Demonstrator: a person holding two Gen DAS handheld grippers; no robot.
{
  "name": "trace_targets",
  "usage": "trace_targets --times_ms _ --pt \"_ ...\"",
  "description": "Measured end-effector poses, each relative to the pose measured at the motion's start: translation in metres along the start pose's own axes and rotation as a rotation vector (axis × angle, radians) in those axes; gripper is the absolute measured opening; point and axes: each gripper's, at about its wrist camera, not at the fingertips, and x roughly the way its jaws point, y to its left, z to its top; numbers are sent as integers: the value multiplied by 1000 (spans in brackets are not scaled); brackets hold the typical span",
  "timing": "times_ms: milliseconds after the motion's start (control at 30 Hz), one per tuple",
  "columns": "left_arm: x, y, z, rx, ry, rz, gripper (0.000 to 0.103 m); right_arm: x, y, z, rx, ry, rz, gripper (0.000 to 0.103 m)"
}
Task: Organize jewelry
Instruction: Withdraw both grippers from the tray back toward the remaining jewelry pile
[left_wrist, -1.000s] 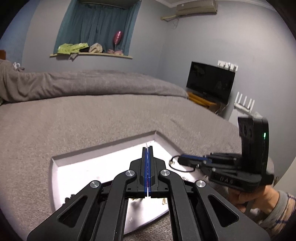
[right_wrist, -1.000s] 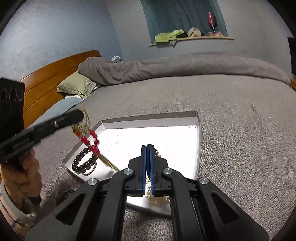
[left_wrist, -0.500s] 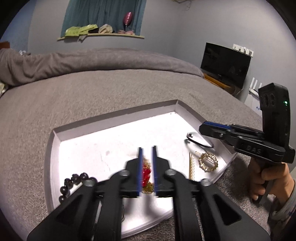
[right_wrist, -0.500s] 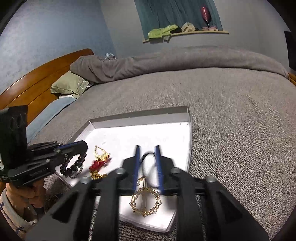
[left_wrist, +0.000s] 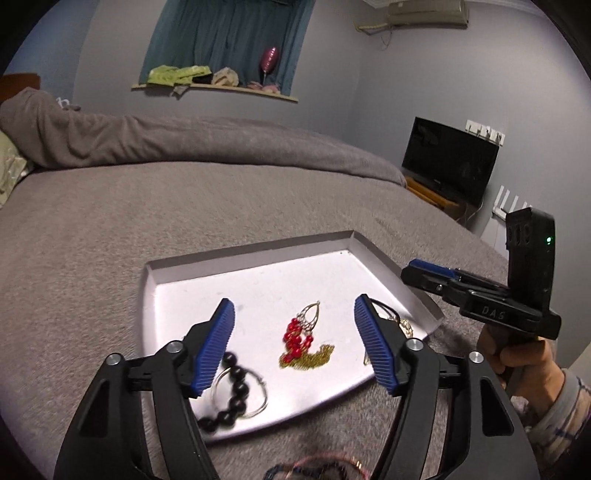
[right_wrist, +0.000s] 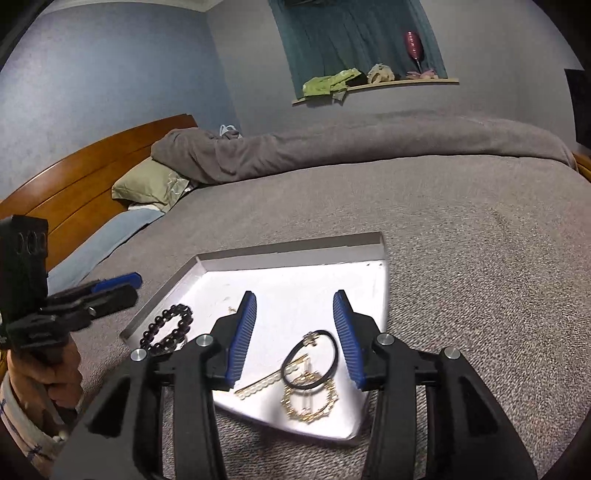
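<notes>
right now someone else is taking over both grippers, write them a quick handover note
Left gripper: open, empty, over the tray.
Right gripper: open, empty, over the tray's right side.
In the tray: red earring mid-tray, bead bracelet with a thin hoop at the left, black band, gold ring piece and pearl bar at the right.
Done: those pieces lie in the tray.
Left: colourful bracelets lie on the bed in front of the tray, probably next.
</notes>
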Motion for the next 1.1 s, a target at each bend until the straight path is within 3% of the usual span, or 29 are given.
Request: trace_targets --times_ms 367,667,1033,1100 --pt "-45 21 -32 -51 -15 19 73 -22 42 -16 -64 9 52 44" --pt "-64 12 -74 36 36 -28 73 -27 73 -35 -117 50 105 44" --pt "-78 30 -90 17 58 -9 64 -4 108 -76 -165 204 154 42" --pt "-79 29 -89 20 54 -6 64 4 117 -85 -199 260 164 34"
